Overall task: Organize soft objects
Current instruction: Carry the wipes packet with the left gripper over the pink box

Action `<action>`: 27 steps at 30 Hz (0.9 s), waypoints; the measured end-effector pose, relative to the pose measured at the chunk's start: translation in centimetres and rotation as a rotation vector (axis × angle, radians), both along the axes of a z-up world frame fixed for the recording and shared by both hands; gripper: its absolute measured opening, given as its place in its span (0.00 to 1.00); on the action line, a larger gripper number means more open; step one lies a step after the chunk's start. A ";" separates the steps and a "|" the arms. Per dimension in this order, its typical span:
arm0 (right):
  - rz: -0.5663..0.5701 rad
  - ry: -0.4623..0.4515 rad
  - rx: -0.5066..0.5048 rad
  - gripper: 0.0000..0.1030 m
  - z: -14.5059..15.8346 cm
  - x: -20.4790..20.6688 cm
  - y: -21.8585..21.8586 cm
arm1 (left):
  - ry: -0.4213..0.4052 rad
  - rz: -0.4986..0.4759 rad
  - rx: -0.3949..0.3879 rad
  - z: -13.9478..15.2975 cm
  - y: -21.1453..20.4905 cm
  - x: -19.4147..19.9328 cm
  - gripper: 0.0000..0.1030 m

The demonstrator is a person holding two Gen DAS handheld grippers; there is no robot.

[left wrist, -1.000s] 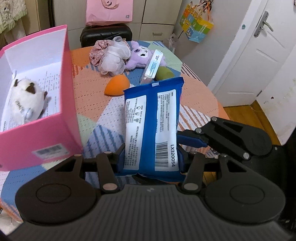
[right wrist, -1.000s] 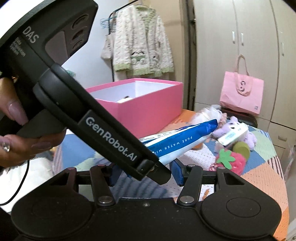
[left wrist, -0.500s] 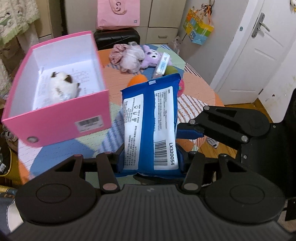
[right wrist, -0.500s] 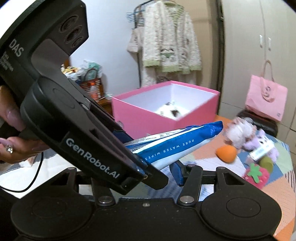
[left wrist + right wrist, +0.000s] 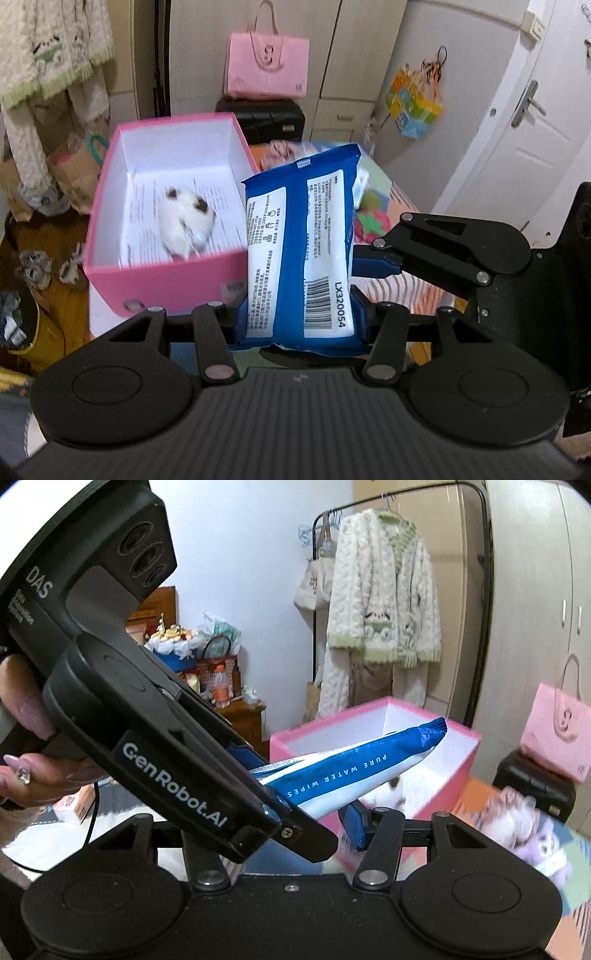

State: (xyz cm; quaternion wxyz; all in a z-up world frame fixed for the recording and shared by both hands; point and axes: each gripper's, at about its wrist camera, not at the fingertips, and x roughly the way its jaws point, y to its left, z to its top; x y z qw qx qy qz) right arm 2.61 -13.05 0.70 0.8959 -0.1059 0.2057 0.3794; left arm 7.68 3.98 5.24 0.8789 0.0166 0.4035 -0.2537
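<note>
Both grippers are now sitting higher and nearer the pink box (image 5: 162, 291) than a second ago, so its white interior is opening up beyond the wipes pack (image 5: 301, 254). Only the left wrist view is showing the pack's back label, barcode and code LX320054, plus the white plush toy (image 5: 186, 225) lying blurred in the box; only the right wrist view is showing the side print "PURE WATER WIPES" (image 5: 354, 771) and the person's hand (image 5: 40, 764). The left gripper (image 5: 299, 321) is clamping the blue-and-white pack at its lower end, holding it aloft beside the box. The right gripper (image 5: 291, 834) is largely hidden behind the left tool; whether its fingers are spread or closed cannot be told. Table items at right are blurring past recognition.
</note>
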 end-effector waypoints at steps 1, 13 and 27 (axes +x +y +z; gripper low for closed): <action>0.001 -0.015 -0.002 0.58 0.3 0.4 0.2 | -0.010 0.001 -0.001 0.3 0.2 0.4 0.49; 0.048 -0.062 -0.012 0.57 2.1 8.4 3.2 | -0.012 0.076 -0.017 0.6 2.8 9.0 0.49; 0.111 0.043 -0.032 0.56 -1.8 22.3 5.1 | 0.145 0.116 -0.034 -4.8 3.9 23.0 0.49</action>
